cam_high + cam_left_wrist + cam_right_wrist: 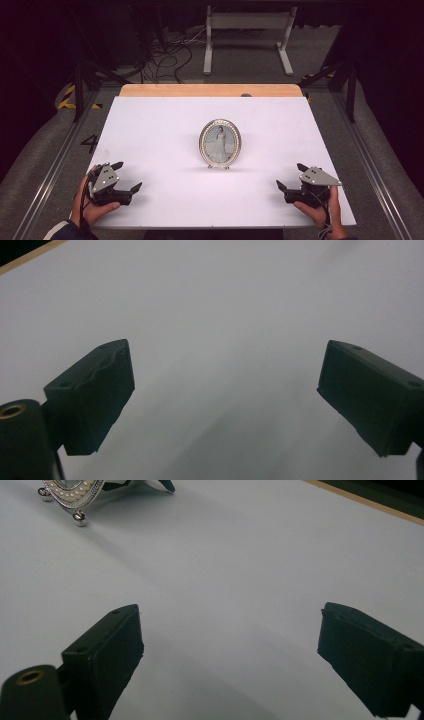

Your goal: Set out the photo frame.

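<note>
An oval silver picture frame (220, 143) with a beaded rim stands upright at the middle of the white table (160, 125); it holds a photo of a figure in a white dress. Its lower rim and small feet appear at the top left of the right gripper view, picture frame (70, 492). My left gripper (126, 176) rests near the front left of the table, open, with nothing between its jaws (225, 390). My right gripper (292, 176) rests near the front right, also open and empty (230, 650). Both sit well apart from the frame.
A wooden strip (210, 90) runs along the table's far edge. Beyond it are floor cables (165, 57) and a white metal stand (247, 35). Dark rails (370, 150) flank the table on both sides.
</note>
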